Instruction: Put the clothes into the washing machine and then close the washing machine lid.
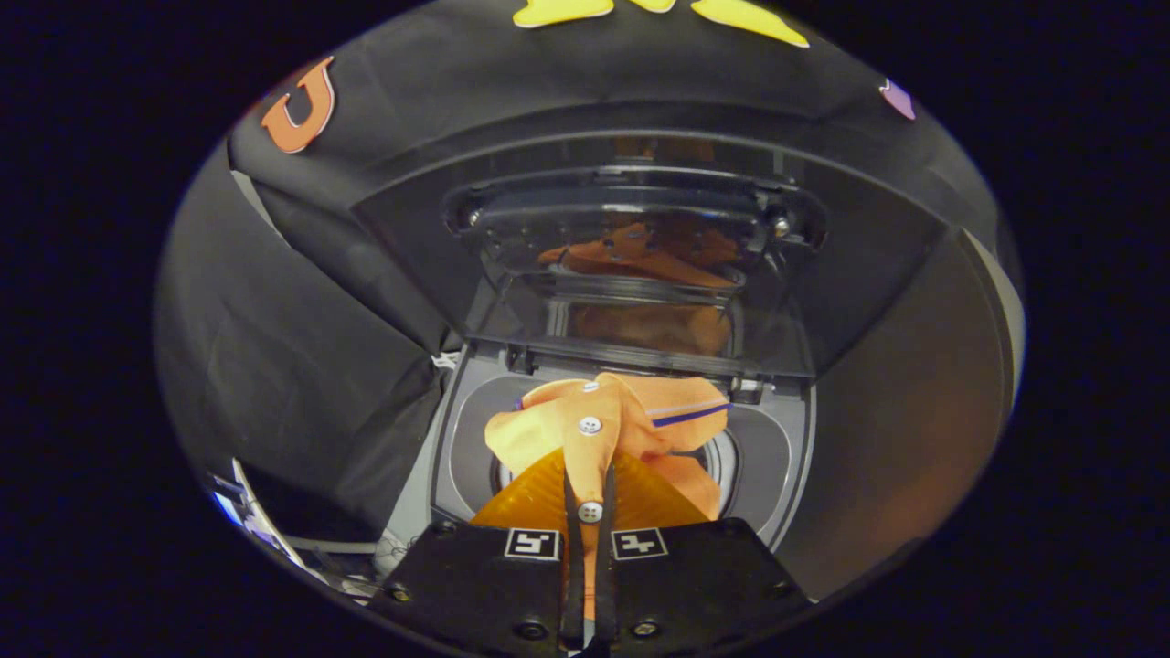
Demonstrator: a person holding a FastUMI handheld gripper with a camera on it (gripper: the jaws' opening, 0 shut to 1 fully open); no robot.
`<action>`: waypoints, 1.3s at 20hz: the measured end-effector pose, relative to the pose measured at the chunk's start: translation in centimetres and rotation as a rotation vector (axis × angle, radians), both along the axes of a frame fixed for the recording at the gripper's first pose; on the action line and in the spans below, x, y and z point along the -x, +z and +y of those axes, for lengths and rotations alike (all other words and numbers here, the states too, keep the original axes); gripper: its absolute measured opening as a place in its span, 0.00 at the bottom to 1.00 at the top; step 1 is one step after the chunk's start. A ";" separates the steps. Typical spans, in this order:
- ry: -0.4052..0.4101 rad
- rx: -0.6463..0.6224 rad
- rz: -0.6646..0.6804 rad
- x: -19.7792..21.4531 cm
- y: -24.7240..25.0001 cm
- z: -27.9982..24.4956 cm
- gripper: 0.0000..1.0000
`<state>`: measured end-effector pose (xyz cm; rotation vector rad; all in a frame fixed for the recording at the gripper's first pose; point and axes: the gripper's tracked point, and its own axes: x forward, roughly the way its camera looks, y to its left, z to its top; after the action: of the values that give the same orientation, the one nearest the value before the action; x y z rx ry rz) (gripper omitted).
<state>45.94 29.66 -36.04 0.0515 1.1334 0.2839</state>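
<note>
At nine o'clock of the claw, black cloth (302,366) drapes beside the washing machine (457,439). The claw (590,512) is pinched on an orange buttoned garment (603,429), both fingers pressing its button strip, the cloth bunched just ahead over the machine's round drum opening (727,461). At twelve o'clock the clear lid (640,265) stands raised, mirroring the orange fabric.

Scene dim overall, light falling from above onto the orange garment (608,425), glossy reflections on the raised washer lid (631,256), heavy fisheye bending at margins, centre acceptably sharp.
</note>
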 end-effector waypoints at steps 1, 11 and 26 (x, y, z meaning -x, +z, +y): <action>0.003 0.006 0.008 0.0 -0.1 -0.1 0.08; -0.009 0.025 0.027 0.1 -0.7 -0.4 0.30; -0.028 0.060 -0.033 -0.3 -0.1 -1.6 0.65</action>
<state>46.28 28.09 -36.13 0.0092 1.1069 0.2248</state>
